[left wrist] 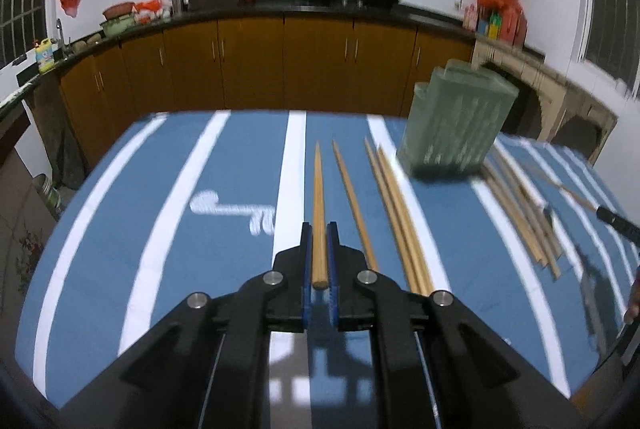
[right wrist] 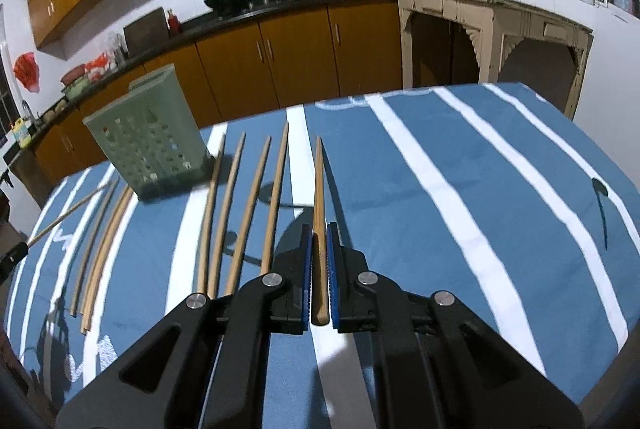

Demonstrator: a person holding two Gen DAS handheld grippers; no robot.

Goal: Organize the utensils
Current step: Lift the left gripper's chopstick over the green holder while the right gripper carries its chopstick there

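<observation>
Left gripper [left wrist: 319,253] is clamped on one chopstick [left wrist: 319,213] near its thick end, tip pointing forward; right gripper [right wrist: 319,261] likewise grips a chopstick [right wrist: 319,213], probably so each can go tip-first into the green holder [right wrist: 150,133]. The holder stands upright on the striped cloth [right wrist: 460,189]. Loose chopsticks [right wrist: 240,213] lie flat beside it, not yet sorted.

chopsticks [right wrist: 248,205] on table [right wrist: 500,157], beside holder [right wrist: 148,141]
</observation>
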